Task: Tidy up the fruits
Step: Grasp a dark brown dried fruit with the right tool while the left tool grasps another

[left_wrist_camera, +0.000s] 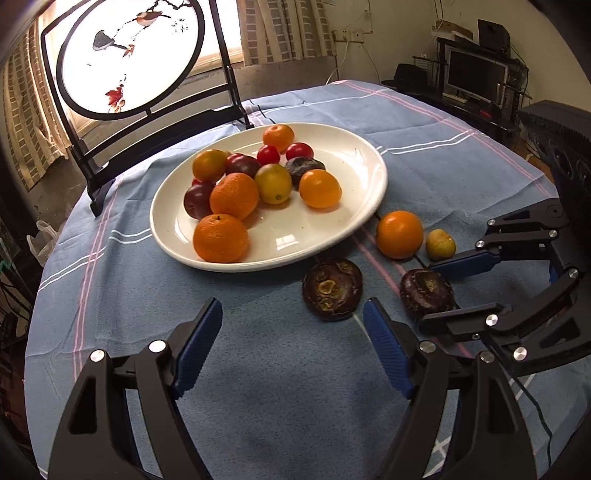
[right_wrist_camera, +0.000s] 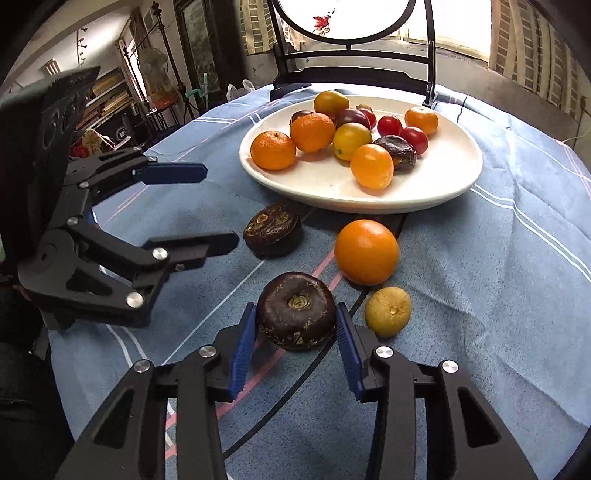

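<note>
A white plate (left_wrist_camera: 354, 218) (right_wrist_camera: 436, 184) holds several oranges, tomatoes, plums and a dark fruit. On the blue cloth in front of it lie an orange (left_wrist_camera: 399, 233) (right_wrist_camera: 366, 252), a small yellow-green fruit (left_wrist_camera: 440, 243) (right_wrist_camera: 388, 311) and two dark brown round fruits. My right gripper (right_wrist_camera: 295, 314) (left_wrist_camera: 430, 291) is shut on the nearer dark fruit (right_wrist_camera: 296, 310) (left_wrist_camera: 426, 292), which rests on the cloth. My left gripper (left_wrist_camera: 291, 317) (right_wrist_camera: 218, 206) is open and empty, just left of the other dark fruit (left_wrist_camera: 332, 288) (right_wrist_camera: 272, 229).
A black-framed round painted screen (left_wrist_camera: 133, 55) (right_wrist_camera: 351, 22) stands on the table behind the plate. The round table's edge curves close on both sides. Shelves, a monitor (left_wrist_camera: 474, 74) and room clutter lie beyond it.
</note>
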Motion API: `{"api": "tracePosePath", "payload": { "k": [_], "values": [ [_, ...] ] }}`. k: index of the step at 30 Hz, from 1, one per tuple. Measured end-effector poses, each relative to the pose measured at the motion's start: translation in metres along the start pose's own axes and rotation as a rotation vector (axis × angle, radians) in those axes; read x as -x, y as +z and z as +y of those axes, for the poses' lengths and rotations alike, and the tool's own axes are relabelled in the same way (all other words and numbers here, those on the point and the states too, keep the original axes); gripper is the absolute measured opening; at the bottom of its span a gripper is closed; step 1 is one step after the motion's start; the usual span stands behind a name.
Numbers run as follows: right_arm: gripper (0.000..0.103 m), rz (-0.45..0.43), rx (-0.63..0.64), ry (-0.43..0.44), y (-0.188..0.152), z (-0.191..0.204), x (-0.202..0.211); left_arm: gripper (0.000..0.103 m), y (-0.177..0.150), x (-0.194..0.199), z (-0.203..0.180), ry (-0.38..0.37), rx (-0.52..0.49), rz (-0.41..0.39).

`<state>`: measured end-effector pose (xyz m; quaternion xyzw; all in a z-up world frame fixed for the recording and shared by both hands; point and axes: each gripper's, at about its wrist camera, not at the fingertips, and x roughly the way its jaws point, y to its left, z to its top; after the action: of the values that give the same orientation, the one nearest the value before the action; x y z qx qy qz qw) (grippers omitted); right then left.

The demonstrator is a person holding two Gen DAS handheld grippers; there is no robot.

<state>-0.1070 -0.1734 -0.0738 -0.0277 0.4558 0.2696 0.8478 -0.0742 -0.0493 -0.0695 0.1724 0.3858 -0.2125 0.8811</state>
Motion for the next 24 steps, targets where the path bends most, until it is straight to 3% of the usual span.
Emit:
{"api": "tracePosePath", "payload": {
  "k": [9,11,13,18,24],
  "values": [
    [0.042,-0.021,-0.014,0.015,-0.011,-0.006,0.018,0.077,0.014,-0.031,-0.008,-0.056,0.025,0.048],
    [0.042,-0.027,-0.012,0.016,-0.012,-0.007,0.020,0.069,0.015,-0.035,-0.009,-0.054,0.027,0.049],
    [0.042,-0.028,-0.016,0.016,-0.013,-0.008,0.020,0.040,0.015,-0.039,-0.009,-0.079,0.038,0.074],
    [0.042,-0.038,-0.018,0.024,-0.015,-0.007,0.022,0.040,0.008,-0.030,-0.008,-0.098,0.039,0.087],
    [0.042,-0.025,0.010,0.025,-0.016,0.001,0.023,0.040,0.001,-0.001,-0.007,-0.081,-0.006,0.045]
  ]
}}
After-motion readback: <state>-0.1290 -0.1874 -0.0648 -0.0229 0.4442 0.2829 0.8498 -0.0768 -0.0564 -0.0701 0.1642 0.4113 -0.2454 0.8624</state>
